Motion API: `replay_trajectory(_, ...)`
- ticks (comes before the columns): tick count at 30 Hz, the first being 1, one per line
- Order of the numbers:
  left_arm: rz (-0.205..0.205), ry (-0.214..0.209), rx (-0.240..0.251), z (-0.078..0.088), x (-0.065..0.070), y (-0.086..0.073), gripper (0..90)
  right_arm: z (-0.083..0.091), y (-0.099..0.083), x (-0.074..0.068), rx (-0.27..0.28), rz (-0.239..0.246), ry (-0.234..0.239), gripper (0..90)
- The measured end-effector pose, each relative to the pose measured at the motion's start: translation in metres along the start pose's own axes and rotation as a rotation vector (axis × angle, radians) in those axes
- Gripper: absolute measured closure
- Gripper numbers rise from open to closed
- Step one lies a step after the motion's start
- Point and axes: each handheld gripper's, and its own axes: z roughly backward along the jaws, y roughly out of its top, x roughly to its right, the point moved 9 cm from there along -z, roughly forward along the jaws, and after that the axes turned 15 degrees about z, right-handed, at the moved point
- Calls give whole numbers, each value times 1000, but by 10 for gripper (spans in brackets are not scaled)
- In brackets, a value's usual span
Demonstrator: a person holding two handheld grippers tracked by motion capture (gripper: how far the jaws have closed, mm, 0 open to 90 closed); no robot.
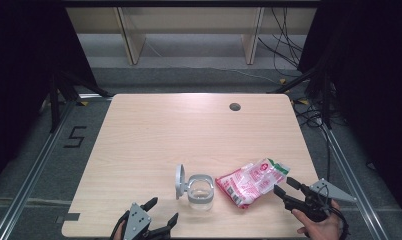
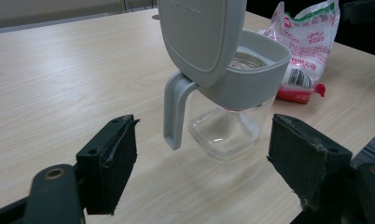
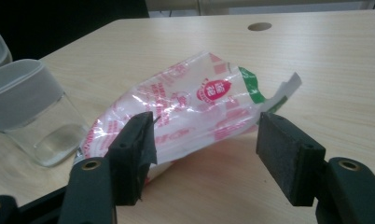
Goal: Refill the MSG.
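At the table's [image 1: 139, 130] near edge, my left gripper [image 1: 151, 220] waits with fingers [image 2: 108, 163] apart, just short of the open-lidded glass jar [image 1: 200, 192]. Right of the jar, my right gripper [image 1: 284, 187] closes in on the red-and-white snack bag [image 1: 251, 181], fingers [image 3: 132, 154] spread, nothing gripped. Next, I judge: pinch the bag's end and lift toward the jar.

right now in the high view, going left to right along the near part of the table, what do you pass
left gripper → open lid of the jar → clear jar → red and white bag → right gripper
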Motion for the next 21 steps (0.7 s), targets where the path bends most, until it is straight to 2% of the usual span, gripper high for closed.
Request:
replay_trajectory(1,4,-8,4,-1,1,0,226,1,-4,5,-27,31,-10,362)
replay_trajectory(2,4,-8,4,-1,1,0,226,1,-4,5,-27,31,-10,362)
replay_trajectory(3,22,3,-4,-2,2,-2,226,-1,-4,3,-18,-2,3,357)
replay_trajectory(5,28,2,-5,-2,3,-3,226,-2,-5,4,-24,4,1,355)
replay_trajectory(6,29,1,-5,-2,3,-4,226,-5,-5,1,-16,-20,11,349)
replay_trajectory(7,29,2,-7,-2,2,-4,226,-7,-8,6,-49,14,-5,344)
replay_trajectory(8,17,2,-7,-2,2,-4,226,-7,-8,6,-49,14,-5,344)
replay_trajectory(9,2,-6,-6,-3,1,-3,226,-9,-8,5,-44,-1,16,343)
replay_trajectory(10,19,1,-8,-3,2,-4,226,-13,-8,4,-49,-12,3,339)
replay_trajectory(11,18,3,-6,-3,3,-5,226,-15,-8,5,-48,3,10,339)
replay_trajectory(13,11,-1,-7,-2,4,-6,226,-18,-9,4,-69,-9,4,337)
replay_trajectory(15,12,-1,-15,-2,5,-7,226,-19,-9,4,-67,0,13,336)
replay_trajectory(17,6,-4,-12,-1,6,-8,226,-26,-7,-2,-80,-45,27,331)
replay_trajectory(19,0,2,-17,1,5,-8,226,-30,-6,-1,-66,-35,31,331)
replay_trajectory(20,-4,2,-13,1,4,-7,226,-32,-7,0,-77,-35,26,334)
replay_trajectory(21,15,5,-7,0,4,-7,225,-35,-6,0,-60,-44,44,334)
